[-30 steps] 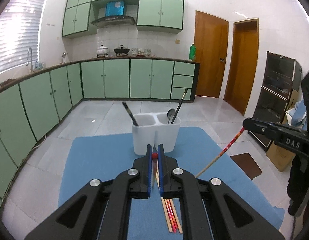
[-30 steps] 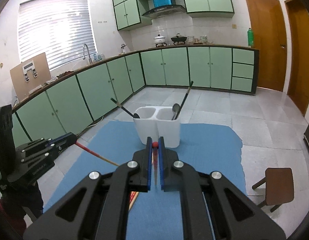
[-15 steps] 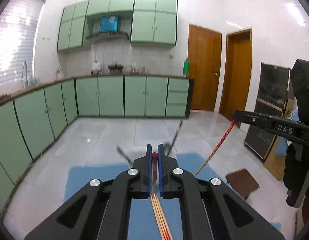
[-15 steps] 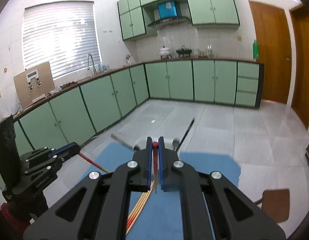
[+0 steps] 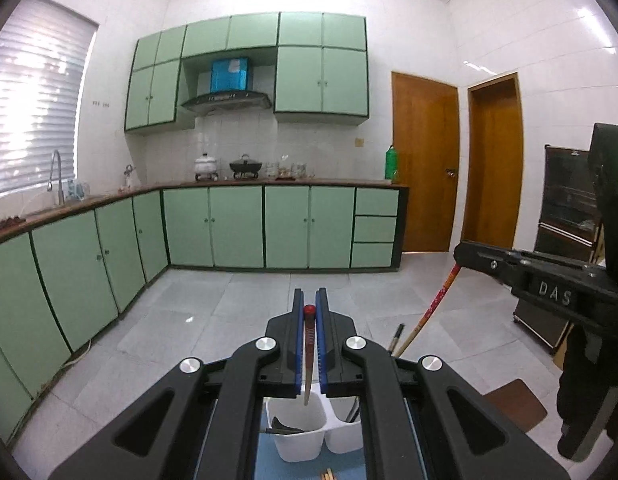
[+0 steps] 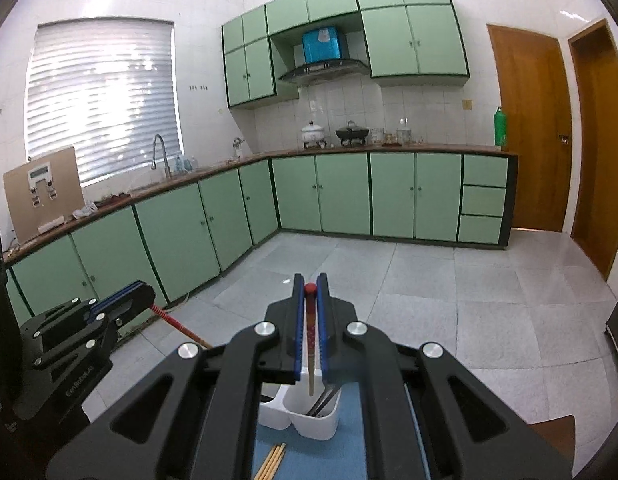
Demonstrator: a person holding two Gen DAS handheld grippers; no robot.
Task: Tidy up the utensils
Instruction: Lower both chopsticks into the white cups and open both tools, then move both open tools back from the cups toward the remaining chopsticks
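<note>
My left gripper (image 5: 309,308) is shut on a red-tipped chopstick (image 5: 307,352) that hangs tip-down over the left compartment of the white two-part utensil holder (image 5: 297,428). My right gripper (image 6: 311,290) is shut on another red-tipped chopstick (image 6: 311,344), its tip over the right compartment of the holder (image 6: 309,416), which has dark utensils in it. The right gripper also shows in the left wrist view (image 5: 521,272), and the left gripper in the right wrist view (image 6: 121,304). Both are raised above the holder.
The holder stands on a blue mat (image 6: 349,456). Loose chopsticks (image 6: 273,460) lie on the mat in front of it. A brown stool (image 5: 513,406) stands to the right. Green kitchen cabinets (image 5: 237,228) line the far walls.
Both grippers have risen and tilted up with their chopsticks. The holder has dropped from mid-frame to under the fingers, and the chopstick tips now hang over its compartments.
</note>
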